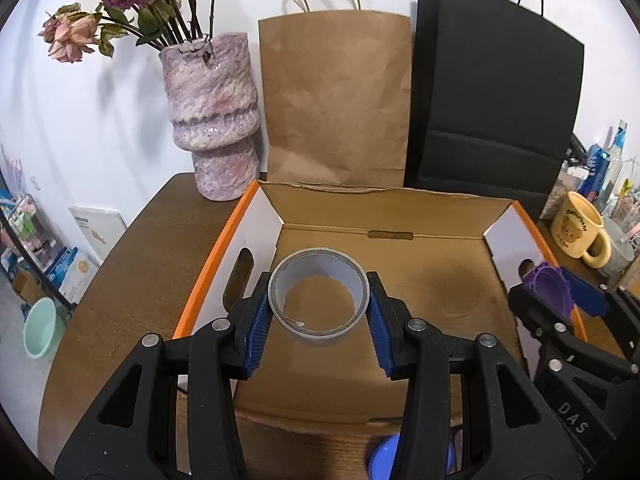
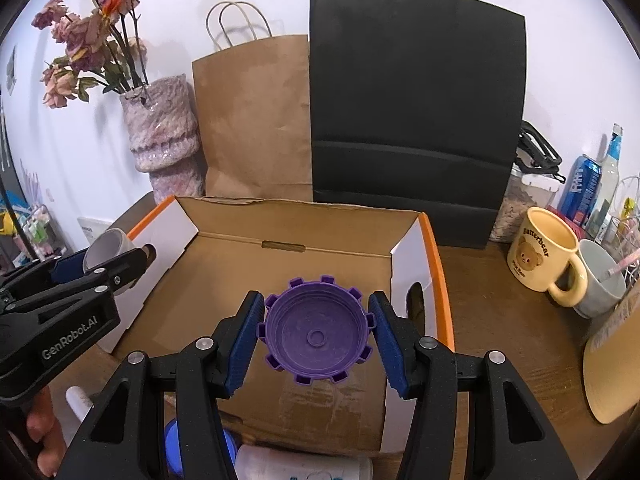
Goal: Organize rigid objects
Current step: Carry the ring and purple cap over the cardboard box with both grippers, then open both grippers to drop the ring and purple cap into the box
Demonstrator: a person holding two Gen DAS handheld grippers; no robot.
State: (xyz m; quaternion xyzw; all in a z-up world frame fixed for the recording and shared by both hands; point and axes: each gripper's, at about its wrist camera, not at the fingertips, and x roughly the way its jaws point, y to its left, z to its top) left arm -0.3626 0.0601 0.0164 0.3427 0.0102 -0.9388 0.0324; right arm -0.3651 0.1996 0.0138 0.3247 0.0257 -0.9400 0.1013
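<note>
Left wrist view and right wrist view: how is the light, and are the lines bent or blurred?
Left wrist view: even indoor light, a soft shadow on the cardboard box floor, the tape roll sharp. Right wrist view: fisheye bends the black bag edges; the purple cap is sharp.

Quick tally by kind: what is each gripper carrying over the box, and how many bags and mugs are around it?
Tape roll, in left gripper: 1
Purple cap, in right gripper: 1
Paper bags, brown and black: 2
Mugs, yellow and grey: 2
Total: 6
</note>
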